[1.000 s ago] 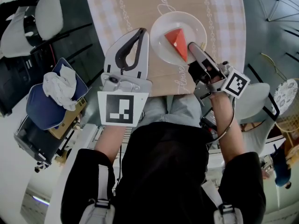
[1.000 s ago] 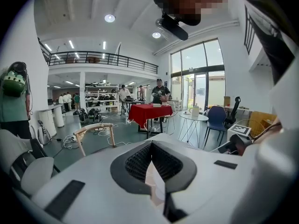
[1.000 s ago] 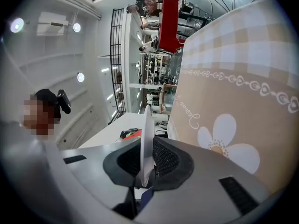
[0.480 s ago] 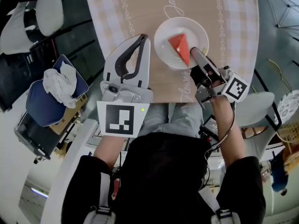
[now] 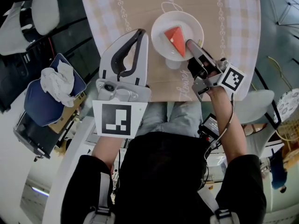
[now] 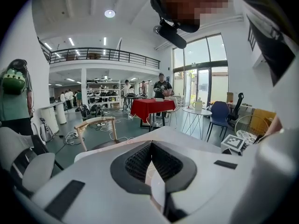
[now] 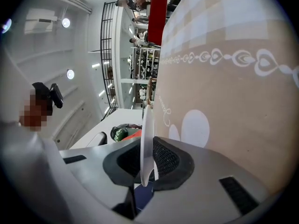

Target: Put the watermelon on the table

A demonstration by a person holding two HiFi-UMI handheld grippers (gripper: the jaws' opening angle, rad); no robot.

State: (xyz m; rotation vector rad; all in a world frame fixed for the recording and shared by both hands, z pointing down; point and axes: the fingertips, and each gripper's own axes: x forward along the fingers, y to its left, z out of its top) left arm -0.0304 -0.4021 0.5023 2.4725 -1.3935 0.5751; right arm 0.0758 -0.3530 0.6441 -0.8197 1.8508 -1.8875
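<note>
right gripper (image 5: pixel 188 44) has come lower with the plate (image 5: pixel 163 21), jaws pinching its rim, watermelon slice (image 5: pixel 175 39) on it. left gripper (image 5: pixel 141 32) jaws pressed together, empty

Red watermelon wedge (image 5: pixel 175 39) lying flat on white plate (image 5: pixel 161 24); plate over beige checked table (image 5: pixel 135 13)

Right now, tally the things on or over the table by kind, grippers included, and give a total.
Plates: 1, the white plate
Watermelon slices: 1, the watermelon slice on the plate
Grippers: 2, the left gripper, shut and empty, and the right gripper, shut on the plate's rim
Total: 4
</note>
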